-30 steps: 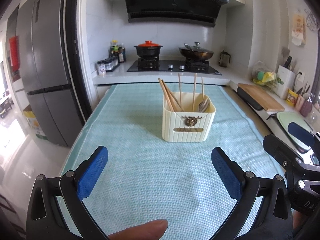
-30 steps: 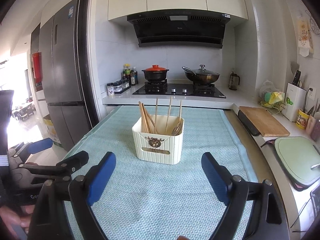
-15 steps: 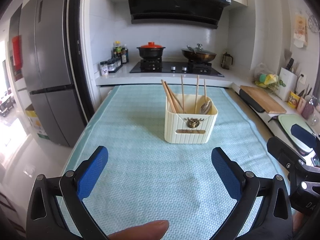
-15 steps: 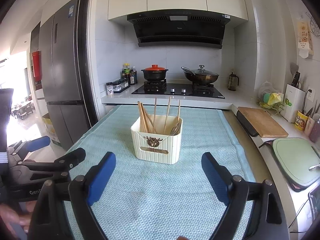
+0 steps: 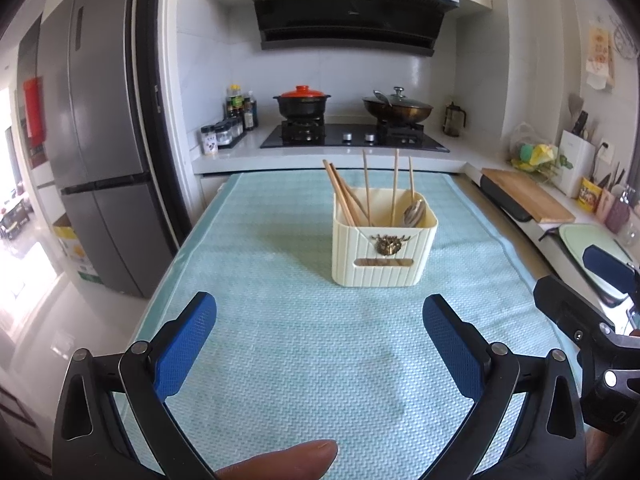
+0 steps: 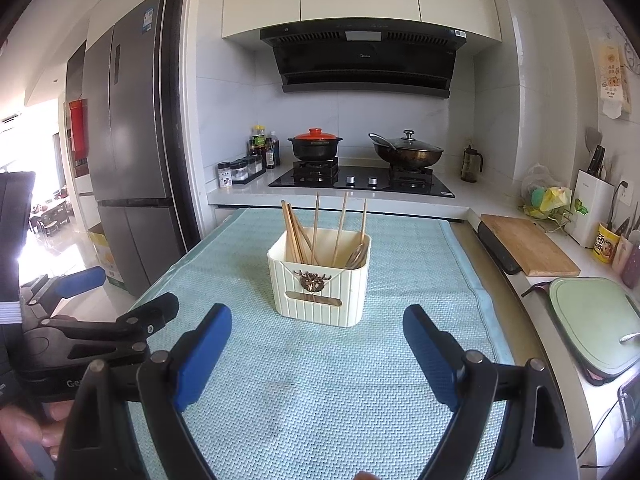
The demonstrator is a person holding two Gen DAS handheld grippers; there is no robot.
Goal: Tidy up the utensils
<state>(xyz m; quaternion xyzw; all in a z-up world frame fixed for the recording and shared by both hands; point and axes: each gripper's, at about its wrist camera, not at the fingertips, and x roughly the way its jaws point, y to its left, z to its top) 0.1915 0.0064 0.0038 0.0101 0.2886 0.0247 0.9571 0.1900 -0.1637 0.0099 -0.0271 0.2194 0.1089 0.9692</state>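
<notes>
Utensils stand gathered in a cream ribbed holder (image 5: 383, 246) straight ahead of both grippers, well beyond their fingertips, on a pale teal woven mat (image 5: 304, 360). Wooden chopsticks (image 5: 343, 196) lean to the holder's left side, three thin sticks (image 5: 395, 184) rise near its middle and right, and a metal spoon bowl (image 5: 414, 213) rests against its right wall. No loose utensil shows on the mat in either view.

Left gripper (image 5: 320, 344) hovers with its blue pads spread wide and nothing between them; a fingertip (image 5: 280, 462) of the person shows at the lower edge. Right gripper (image 6: 318, 350) is likewise wide and empty, its pads framing bare mat short of the holder, which sits slightly left of its centre line. Each tool appears at the edge of the other's view, so they sit side by side, near one another.

Judging from this, the task is either at its very start, with pieces about to be drawn out and sorted, or at its close, with everything already stowed; the frames alone do not settle which. If work remains, the next move calls for one gripper to advance towards the holder, rise above its rim, and narrow onto a single slender shaft. The sticks are thin and closely bunched, so a careful, centred approach would be needed to avoid tipping the holder.
</notes>
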